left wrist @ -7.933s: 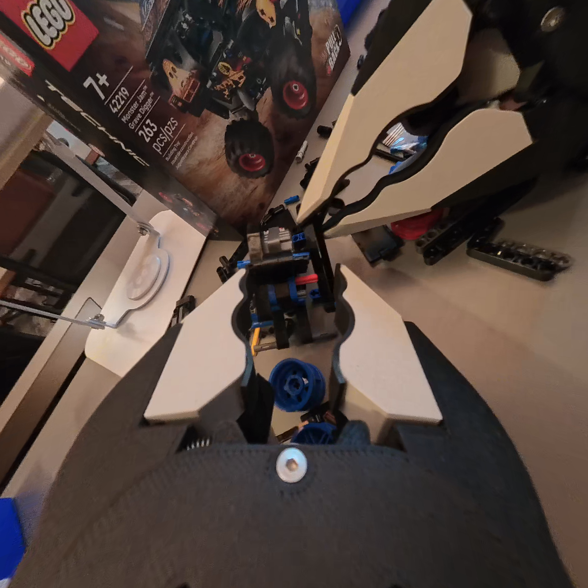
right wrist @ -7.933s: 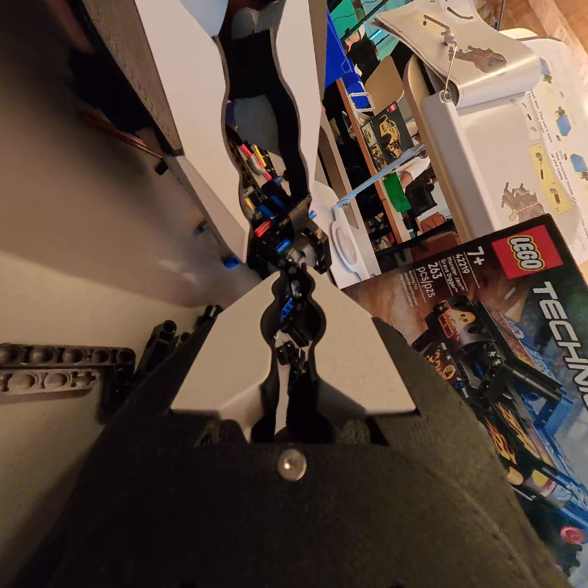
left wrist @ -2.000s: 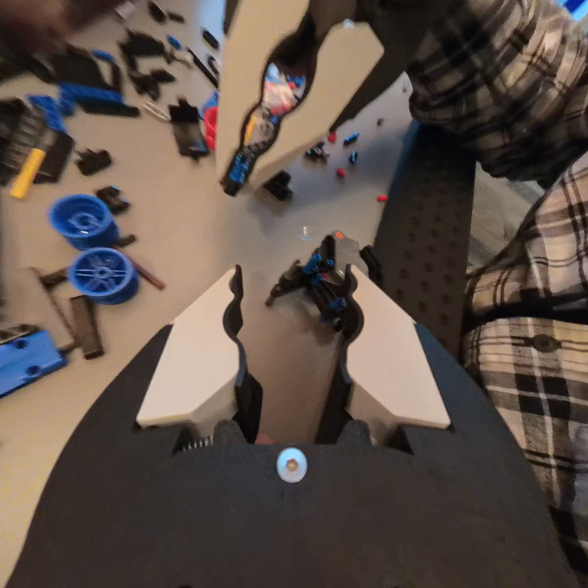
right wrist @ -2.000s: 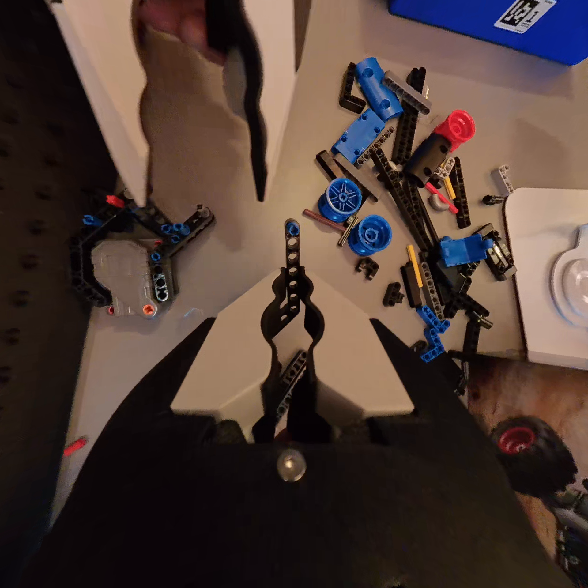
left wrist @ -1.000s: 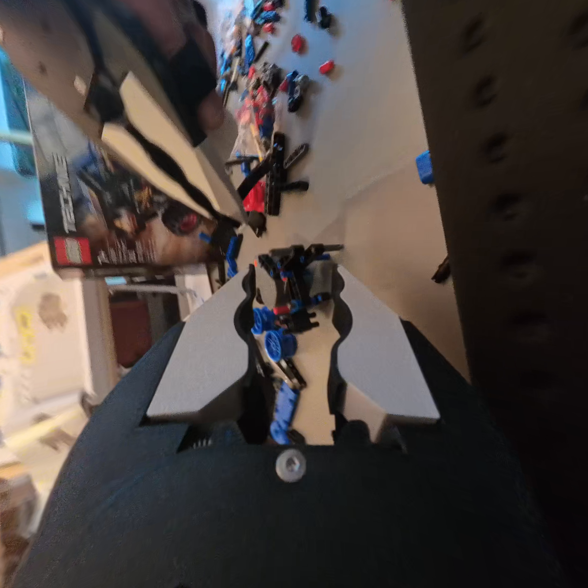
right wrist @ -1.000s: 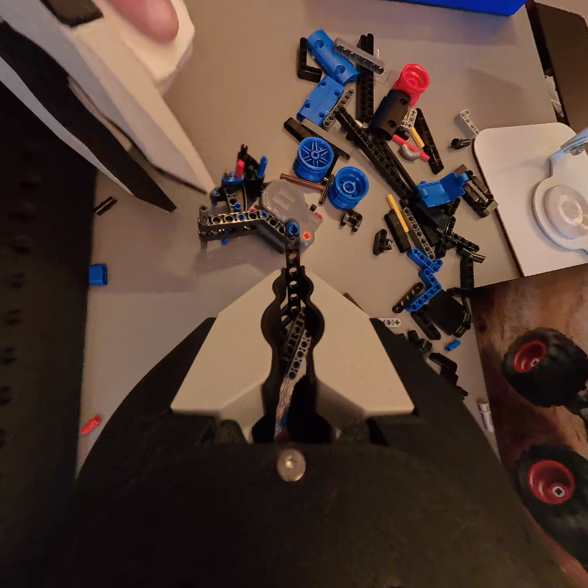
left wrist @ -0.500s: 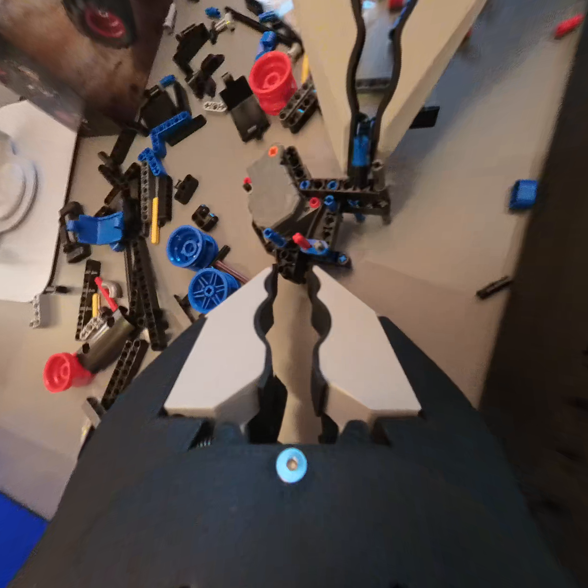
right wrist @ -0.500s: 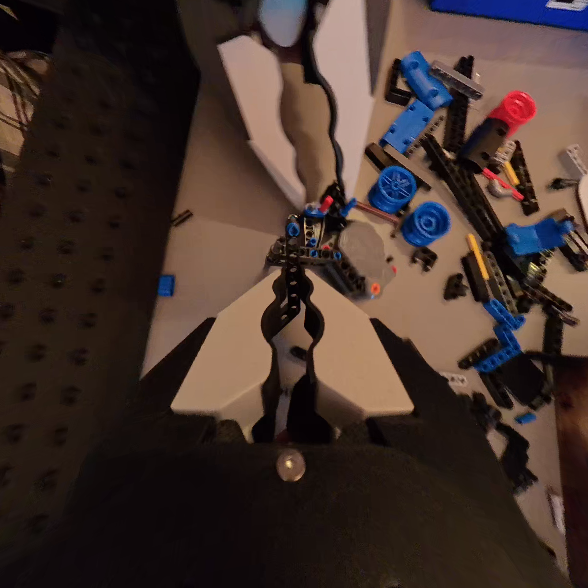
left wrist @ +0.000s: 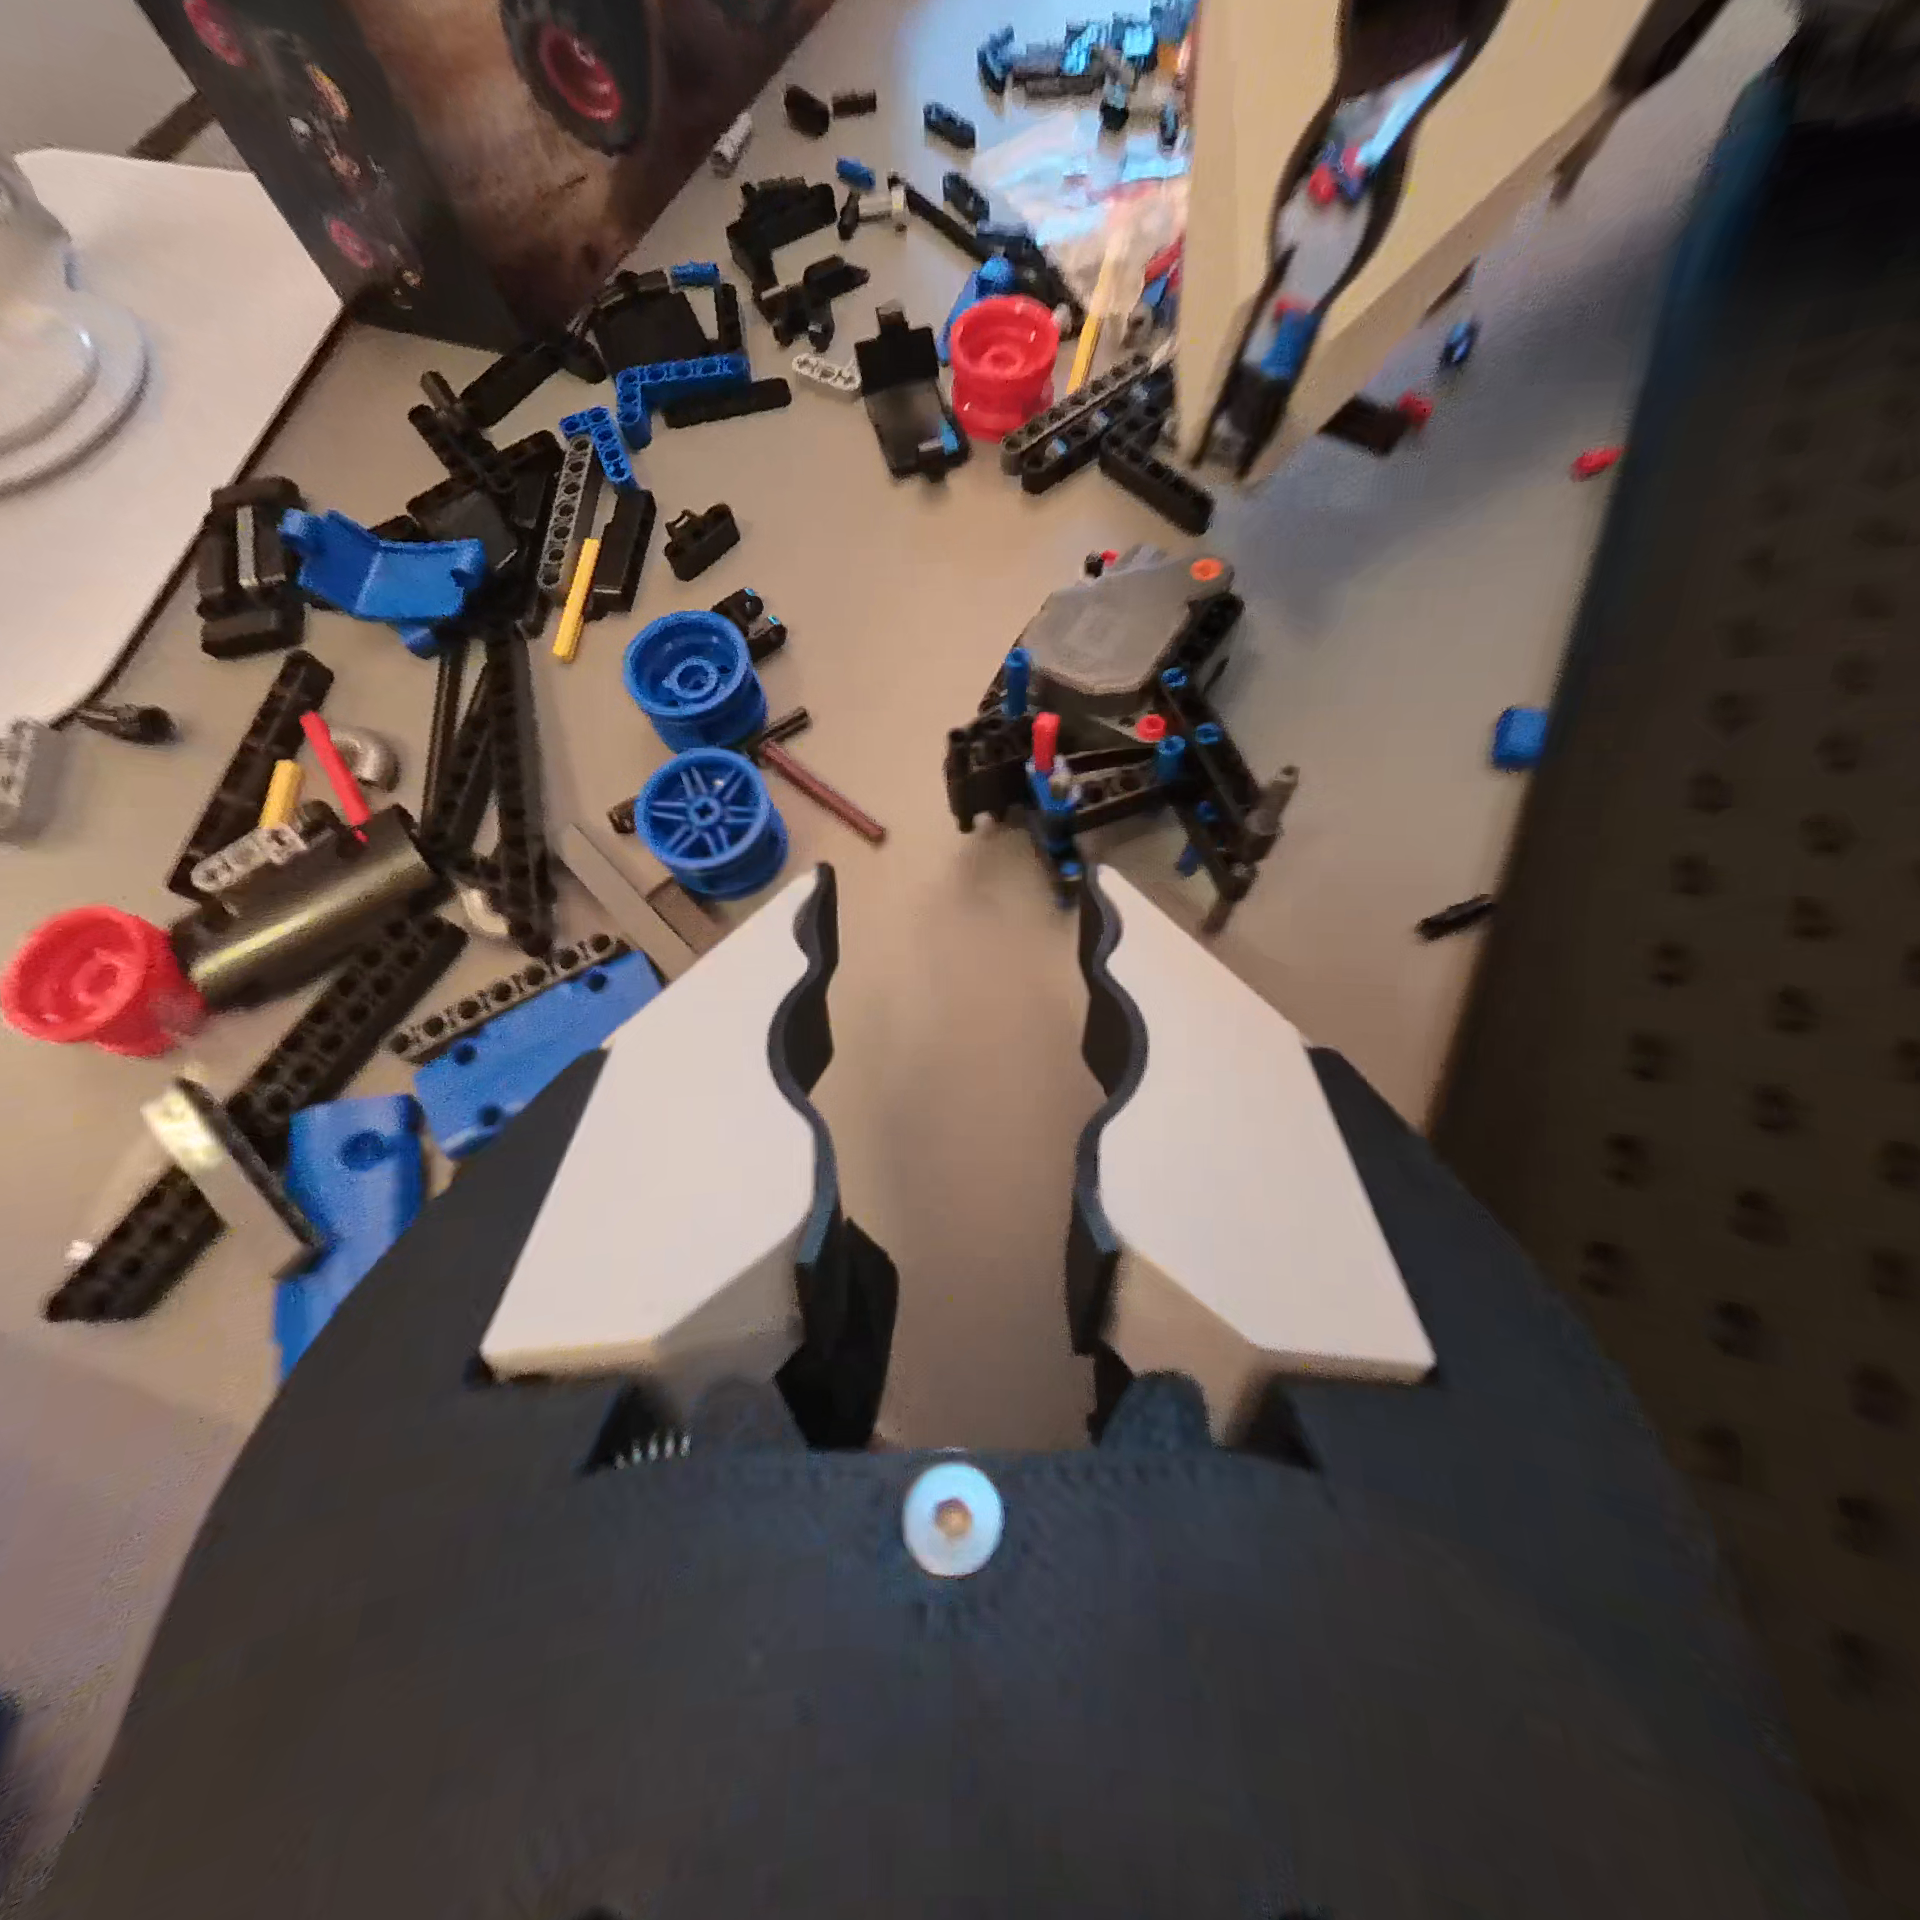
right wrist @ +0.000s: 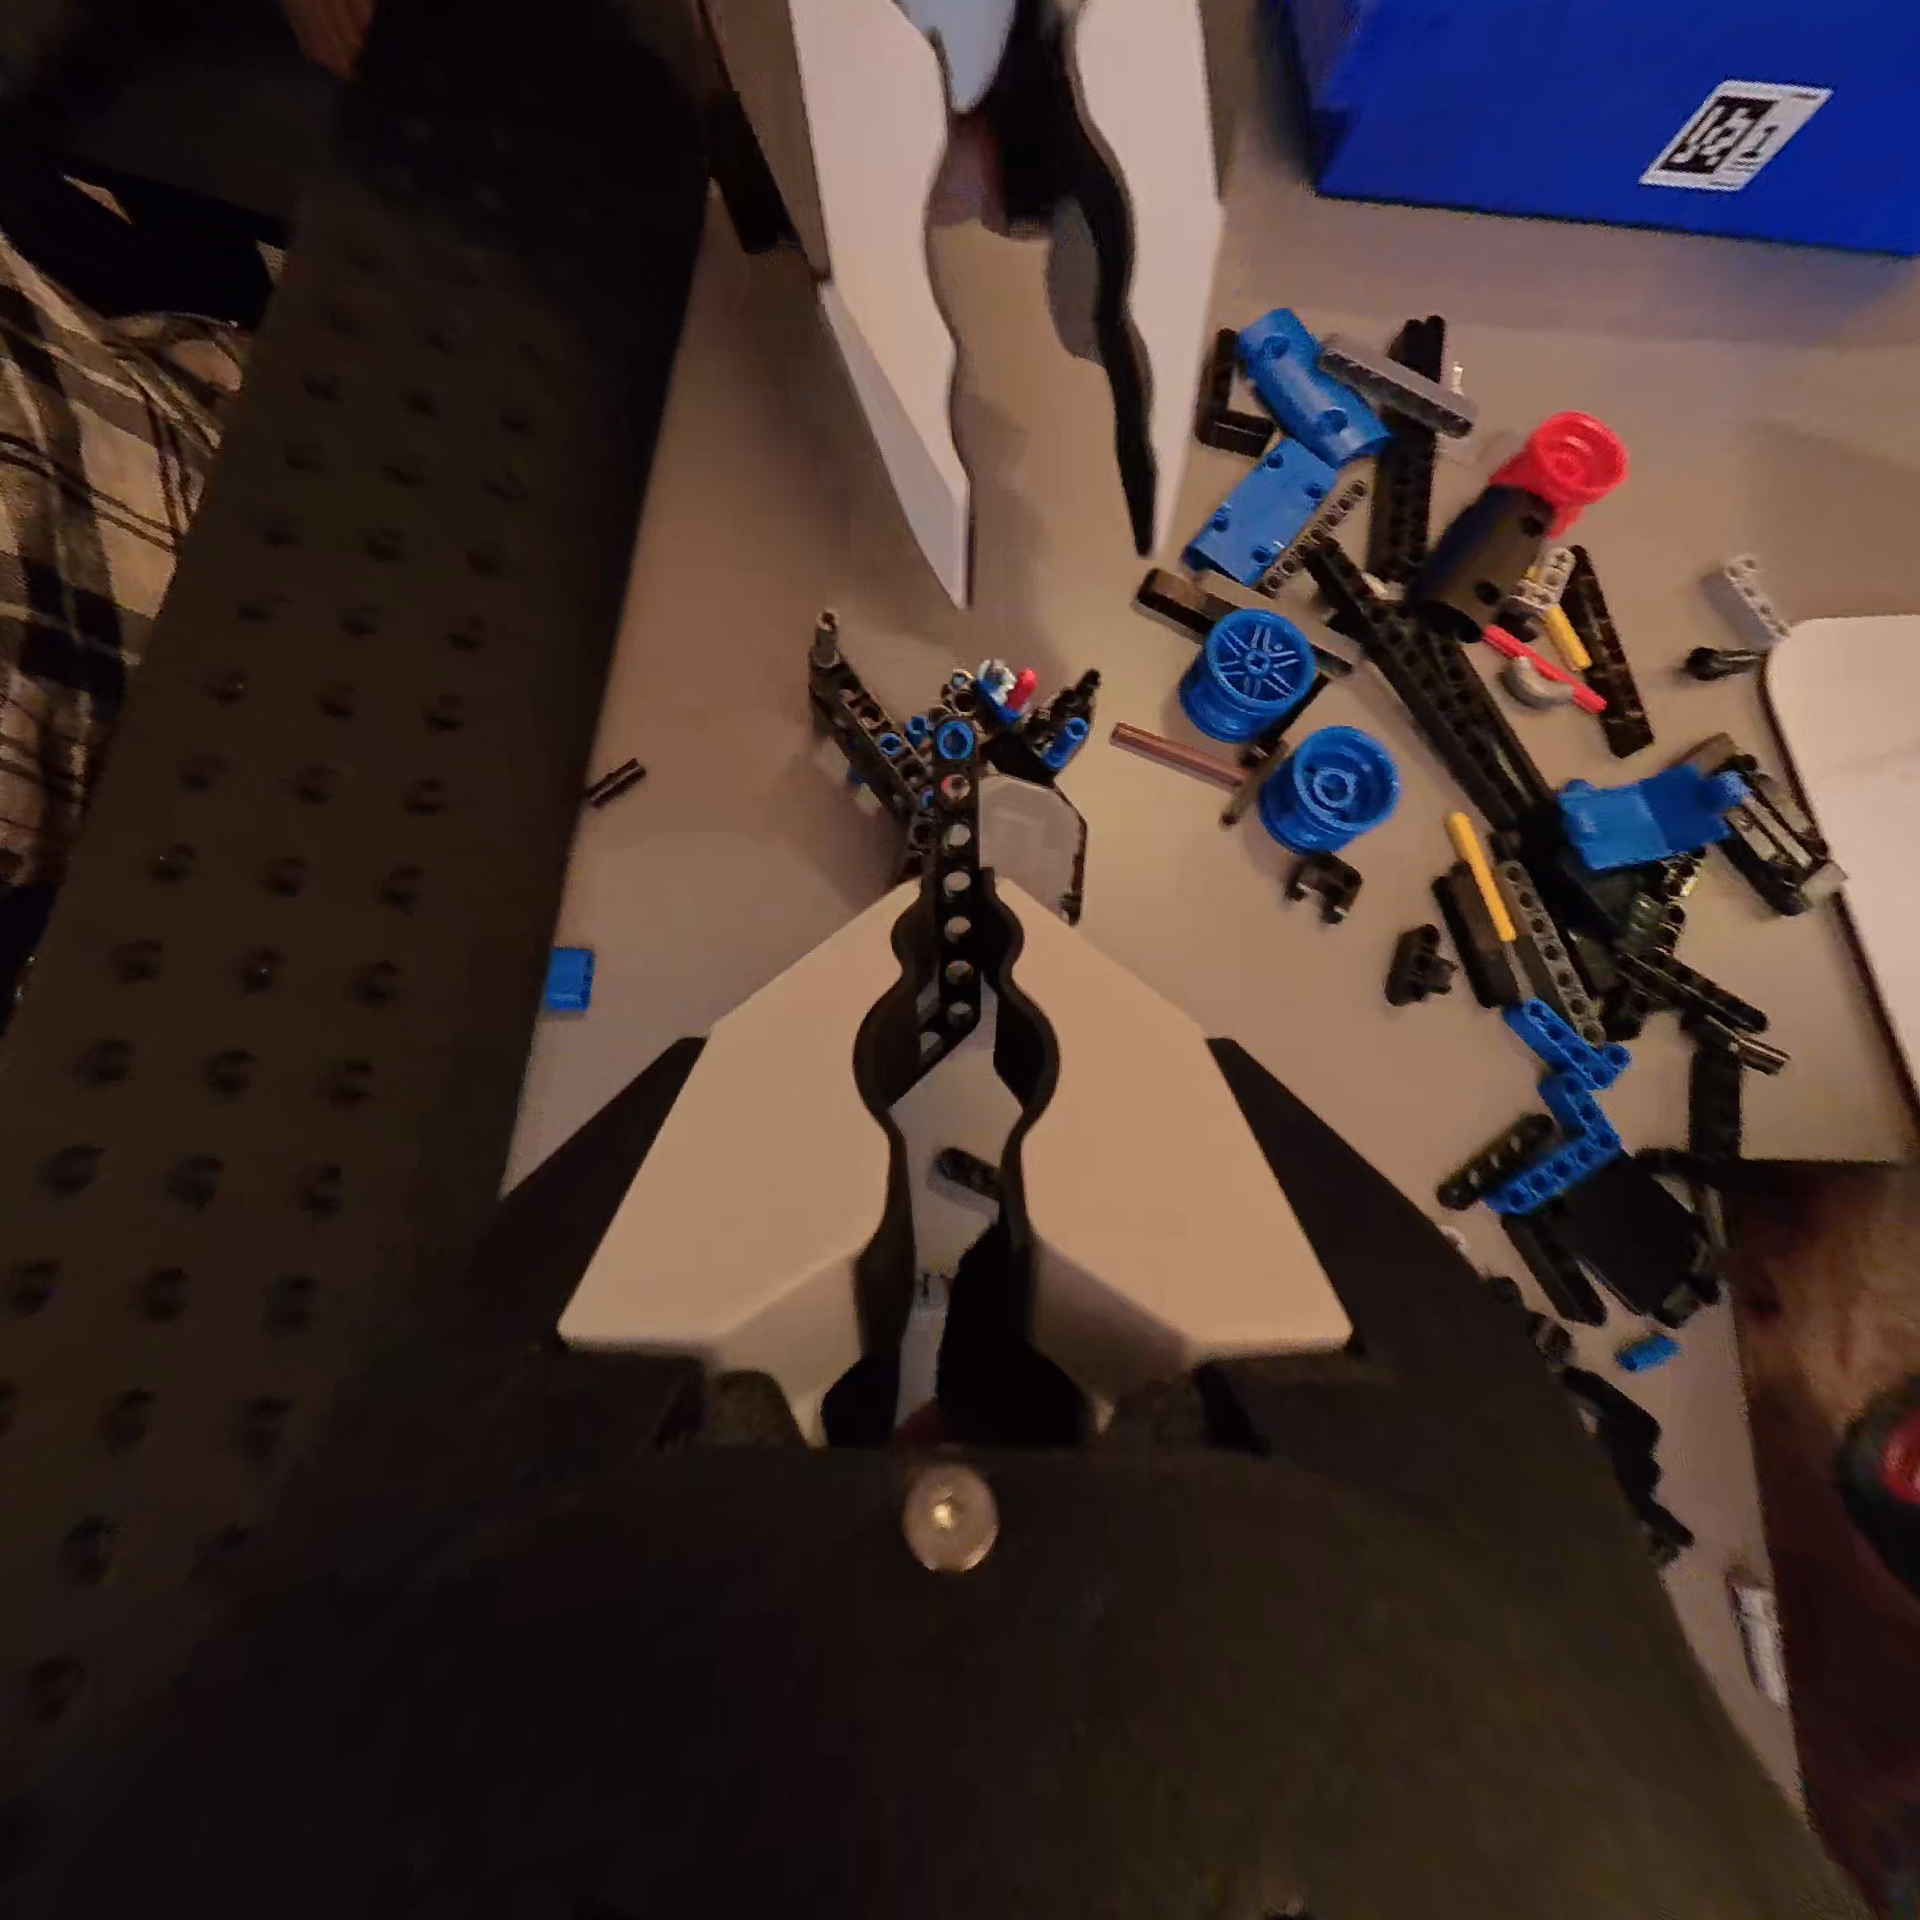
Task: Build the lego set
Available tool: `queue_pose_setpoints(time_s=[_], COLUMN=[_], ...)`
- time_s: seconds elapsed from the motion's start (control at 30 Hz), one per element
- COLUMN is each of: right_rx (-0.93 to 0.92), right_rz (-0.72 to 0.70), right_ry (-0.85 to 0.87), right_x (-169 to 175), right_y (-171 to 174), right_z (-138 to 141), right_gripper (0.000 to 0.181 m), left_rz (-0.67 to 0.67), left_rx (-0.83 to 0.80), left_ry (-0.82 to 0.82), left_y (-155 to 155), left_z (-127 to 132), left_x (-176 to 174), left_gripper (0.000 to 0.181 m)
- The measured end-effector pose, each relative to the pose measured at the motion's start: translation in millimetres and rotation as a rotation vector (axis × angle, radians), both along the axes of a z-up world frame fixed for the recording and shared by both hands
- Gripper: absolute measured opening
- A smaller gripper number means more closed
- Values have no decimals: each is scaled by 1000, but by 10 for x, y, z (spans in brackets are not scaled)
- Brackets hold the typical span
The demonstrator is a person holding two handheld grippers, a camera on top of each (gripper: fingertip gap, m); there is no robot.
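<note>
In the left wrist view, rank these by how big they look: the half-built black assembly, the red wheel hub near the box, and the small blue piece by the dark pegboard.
1. Half-built black assembly
2. Red wheel hub, farther from the camera
3. Small blue piece

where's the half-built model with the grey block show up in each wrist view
Left wrist view: the half-built model sits right of centre on the table, just beyond the open left gripper.
Right wrist view: the model sits centre, partly hidden behind the black beam held in the right gripper.
Shared landmark: the two blue wheels lie beside it, with a dark rod between.
</note>
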State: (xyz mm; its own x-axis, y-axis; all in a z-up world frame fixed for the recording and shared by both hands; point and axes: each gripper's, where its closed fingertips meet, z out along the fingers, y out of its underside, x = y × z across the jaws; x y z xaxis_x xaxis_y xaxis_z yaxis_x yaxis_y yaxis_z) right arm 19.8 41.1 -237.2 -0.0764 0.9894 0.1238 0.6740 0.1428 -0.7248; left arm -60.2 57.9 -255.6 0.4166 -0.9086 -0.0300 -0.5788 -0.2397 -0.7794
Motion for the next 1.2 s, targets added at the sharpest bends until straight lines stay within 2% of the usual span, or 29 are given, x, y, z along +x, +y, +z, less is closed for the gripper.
queue_pose_setpoints(time_s=[0.07,0.13,0.23,0.3,0.43,0.6,0.63,0.67,0.73,0.83,0.9,1.0,1.13,1.2], right_rx=[11,27,52,59,64,61,60,54,47,58,42,19,3,-1], right_rz=[-13,-27,-27,-15,16,92,111,130,180,203,193,155,134,114], right_ry=[-10,-29,-59,-74,-100,-153,-165,-176,-204,-262,-251,-260,-270,-267], right_x=[14,16,-12,-48,-117,-179,-190,-208,-244,-254,-268,-226,-177,-174], right_y=[56,114,158,165,196,246,252,248,209,233,262,331,331,349], right_z=[9,-1,-21,-28,-30,-52,-61,-70,-106,-180,-157,-159,-190,-186], right_gripper=[4,4,4,4,4,4,4,4,4,4,4,4,4,4], left_rz=[-9,-32,-43,1,8,-144,-142,-156,-204,-234,-246,-227,-198,-186], left_rx=[-39,-52,-58,-25,44,26,25,31,6,1,-2,51,57,85], left_ry=[-67,-51,-32,-27,34,49,49,35,24,63,35,15,-158,-171], left_y=[-155,-292,-404,-356,-289,-334,-278,-230,-213,-215,-232,-160,-38,57], left_z=[65,29,-46,-82,-197,-197,-183,-170,-186,-206,-155,-71,286,353], left_x=[35,93,226,297,358,357,323,311,290,253,257,264,356,410], left_gripper=[46,51,58,61,44,40,8,6,9,38,47,50,40,33])
